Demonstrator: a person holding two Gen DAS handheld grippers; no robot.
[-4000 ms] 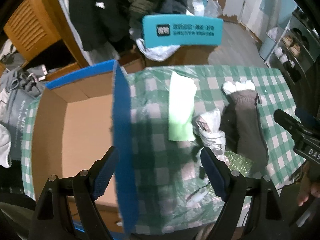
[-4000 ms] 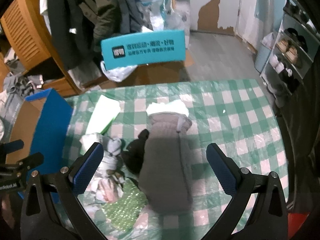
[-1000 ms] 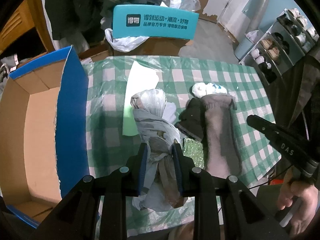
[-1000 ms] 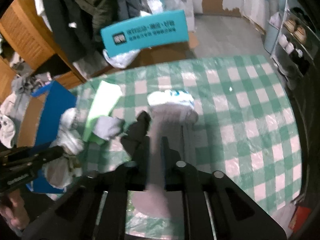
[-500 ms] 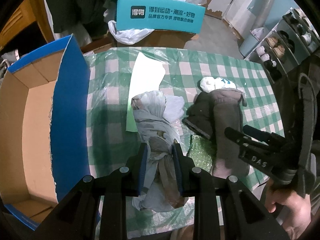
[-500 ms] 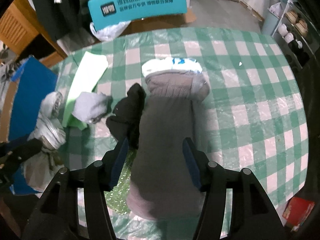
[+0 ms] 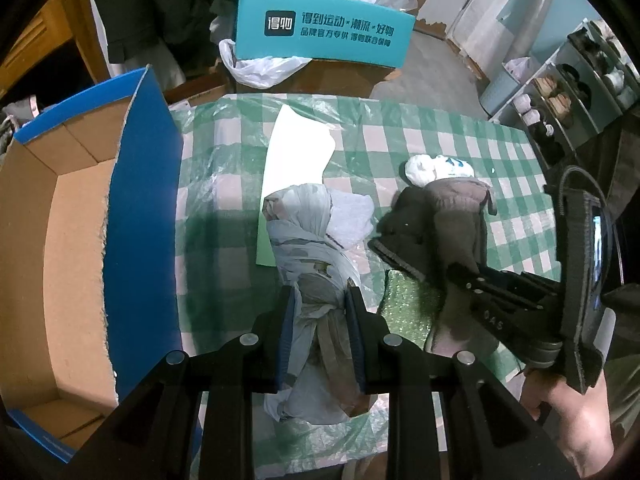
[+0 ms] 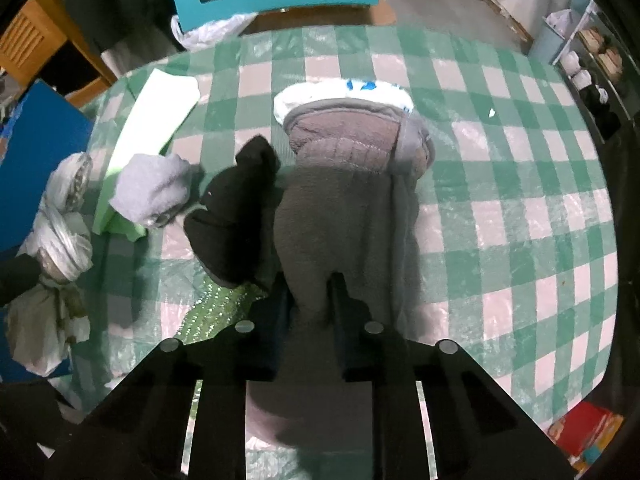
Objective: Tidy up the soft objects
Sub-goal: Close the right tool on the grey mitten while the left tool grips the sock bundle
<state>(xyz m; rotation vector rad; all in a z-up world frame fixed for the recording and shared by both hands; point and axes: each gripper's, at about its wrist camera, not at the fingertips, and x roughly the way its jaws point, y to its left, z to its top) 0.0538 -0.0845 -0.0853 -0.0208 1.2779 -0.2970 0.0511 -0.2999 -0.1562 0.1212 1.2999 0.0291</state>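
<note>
My left gripper is shut on a pale grey knotted cloth bundle, which hangs over the green checked tablecloth. In the right wrist view, my right gripper is shut on a pinch of the grey-brown fleece garment near its close end. The garment lies lengthwise on the table. A black soft item rests against the garment's left side, and a small grey cloth lies further left. Under the black item, a glittery green cloth shows. A white piece with blue print peeks out at the garment's far end.
An open cardboard box with blue outer walls stands at the table's left edge. A pale green sheet lies flat mid-table. Beyond the table are a teal sign, hanging coats and shoe shelves. A hand holds the right gripper.
The right gripper came down onto the fleece garment; its jaws stood open around it half a second ago and are now closed on it. The left gripper kept still, holding the bundle.
</note>
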